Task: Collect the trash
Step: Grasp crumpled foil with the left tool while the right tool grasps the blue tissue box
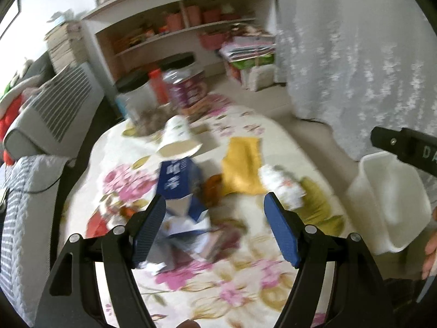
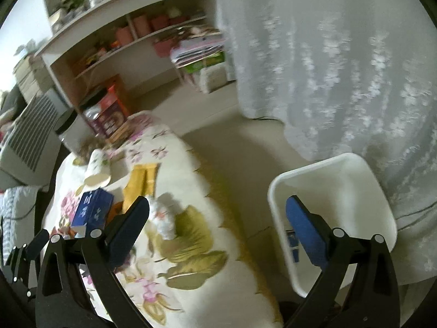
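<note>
The left gripper (image 1: 214, 227) hangs spread wide over the blue carton (image 1: 179, 191) on the floral table (image 1: 245, 281), apparently lining up a grab. The right gripper (image 2: 218, 227), also spread and empty, hovers by the white bin (image 2: 327, 180) off the table's edge, ready for trash.

A white shelf unit (image 1: 185, 27) stands against the wall beside a flowered sheer curtain (image 2: 341, 68), over beige floor (image 2: 218, 125).

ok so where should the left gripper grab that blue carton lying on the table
Probably across its narrow blue body, jaws closing on the two long side faces. The blue carton lies flat, lengthwise between the open left gripper fingers, torn white end nearest. Come down from above, clear of the paper cup at its far end.
</note>
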The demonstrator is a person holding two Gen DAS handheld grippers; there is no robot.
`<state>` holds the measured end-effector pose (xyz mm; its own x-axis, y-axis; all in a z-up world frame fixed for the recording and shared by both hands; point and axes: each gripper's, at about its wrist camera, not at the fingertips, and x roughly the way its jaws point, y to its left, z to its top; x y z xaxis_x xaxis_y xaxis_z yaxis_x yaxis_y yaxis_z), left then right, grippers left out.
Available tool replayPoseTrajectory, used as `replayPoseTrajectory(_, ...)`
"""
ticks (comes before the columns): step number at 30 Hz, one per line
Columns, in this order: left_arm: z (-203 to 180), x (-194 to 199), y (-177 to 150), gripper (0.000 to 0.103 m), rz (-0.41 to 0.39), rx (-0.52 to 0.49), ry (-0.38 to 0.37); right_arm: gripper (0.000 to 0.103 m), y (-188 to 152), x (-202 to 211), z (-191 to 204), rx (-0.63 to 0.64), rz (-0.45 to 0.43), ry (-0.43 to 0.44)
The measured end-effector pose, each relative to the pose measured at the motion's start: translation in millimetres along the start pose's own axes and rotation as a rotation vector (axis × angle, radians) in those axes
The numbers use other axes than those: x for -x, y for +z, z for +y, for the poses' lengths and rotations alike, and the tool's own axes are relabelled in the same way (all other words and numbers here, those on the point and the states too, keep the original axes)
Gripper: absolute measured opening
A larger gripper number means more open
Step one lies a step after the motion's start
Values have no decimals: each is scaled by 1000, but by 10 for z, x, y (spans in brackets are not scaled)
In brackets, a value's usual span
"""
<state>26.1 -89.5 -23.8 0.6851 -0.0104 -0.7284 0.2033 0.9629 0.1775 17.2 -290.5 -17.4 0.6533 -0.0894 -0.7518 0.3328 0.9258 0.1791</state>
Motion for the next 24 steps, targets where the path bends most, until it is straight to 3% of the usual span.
replayPoseTrajectory(8,580,-228,-219,73,65,64,76,96,-99,-275,447,57,64,23)
replayPoseTrajectory(12,797,-450,-335,73,138,123,60,96,-137,-469,624,52,123,58)
replayPoseTrajectory(17,898,-642,-466,48,223,162,5,96,-174,-678,930,67,164,112)
replayPoseTrajectory(19,919,-672,-484,25,235,157,-3,96,-189,-741,1098,105,173,122)
replayPoseTrajectory(21,953,-669,-492,19,233,156,-9,96,-211,-805,1267,144,191,140)
replayPoseTrajectory(24,1043,-601,-499,18,212,165,-14,96,-258,-904,1564,203,212,162)
